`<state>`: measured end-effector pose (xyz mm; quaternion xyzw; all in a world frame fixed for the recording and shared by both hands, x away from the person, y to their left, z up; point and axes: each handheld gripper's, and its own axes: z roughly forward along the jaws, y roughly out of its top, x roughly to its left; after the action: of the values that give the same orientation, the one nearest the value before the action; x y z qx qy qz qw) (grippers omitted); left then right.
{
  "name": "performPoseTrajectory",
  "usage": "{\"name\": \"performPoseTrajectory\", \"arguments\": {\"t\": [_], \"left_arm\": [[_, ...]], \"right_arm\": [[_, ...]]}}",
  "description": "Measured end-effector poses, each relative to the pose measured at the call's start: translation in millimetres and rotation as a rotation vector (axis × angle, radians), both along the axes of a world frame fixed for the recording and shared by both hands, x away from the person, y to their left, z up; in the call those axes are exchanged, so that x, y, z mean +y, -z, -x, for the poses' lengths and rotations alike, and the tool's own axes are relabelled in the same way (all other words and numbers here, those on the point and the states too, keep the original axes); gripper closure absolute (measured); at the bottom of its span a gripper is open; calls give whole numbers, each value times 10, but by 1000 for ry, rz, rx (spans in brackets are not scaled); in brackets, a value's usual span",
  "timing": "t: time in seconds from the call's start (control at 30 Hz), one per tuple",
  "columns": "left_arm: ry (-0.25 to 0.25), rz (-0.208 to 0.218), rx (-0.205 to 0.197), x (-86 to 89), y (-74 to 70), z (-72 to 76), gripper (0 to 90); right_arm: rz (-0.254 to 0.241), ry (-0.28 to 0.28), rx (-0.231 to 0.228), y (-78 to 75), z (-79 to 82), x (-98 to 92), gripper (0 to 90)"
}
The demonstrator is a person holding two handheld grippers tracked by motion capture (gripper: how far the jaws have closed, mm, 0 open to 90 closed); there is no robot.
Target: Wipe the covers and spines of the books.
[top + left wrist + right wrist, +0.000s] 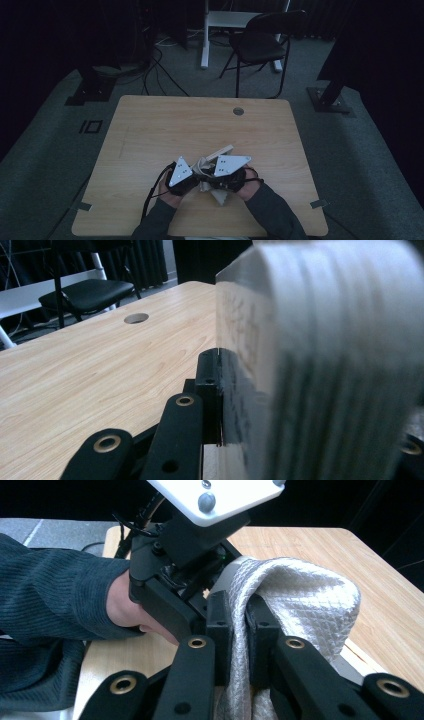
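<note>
I have both sets of jaws pinched on the white quilted cloth (300, 600) near the table's (150, 130) front edge: my right gripper (239, 630) clamps a fold, my left gripper (220, 395) presses against its bunched edge, hands close together.

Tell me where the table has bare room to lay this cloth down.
Free: the far half of the table, from the round cable hole back toward the grippers, plus the strips along its left and right edges. Crowded: the near middle, where the left gripper and right gripper both clamp the white quilted cloth.
</note>
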<state>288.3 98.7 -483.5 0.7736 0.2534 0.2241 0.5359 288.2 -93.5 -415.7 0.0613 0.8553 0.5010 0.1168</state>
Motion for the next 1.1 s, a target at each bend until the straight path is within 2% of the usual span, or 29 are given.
{"name": "performPoseTrajectory", "arguments": {"t": [0.27, 0.57, 1.1], "left_arm": [[3, 0, 2, -10, 2, 3, 780], [6, 18, 9, 12, -22, 2, 779], [-15, 31, -5, 109, -71, -5, 780]], "right_arm": [[-9, -13, 5, 12, 12, 23, 835], [-30, -9, 3, -2, 1, -5, 835], [-49, 84, 4, -24, -99, -267, 834]]}}
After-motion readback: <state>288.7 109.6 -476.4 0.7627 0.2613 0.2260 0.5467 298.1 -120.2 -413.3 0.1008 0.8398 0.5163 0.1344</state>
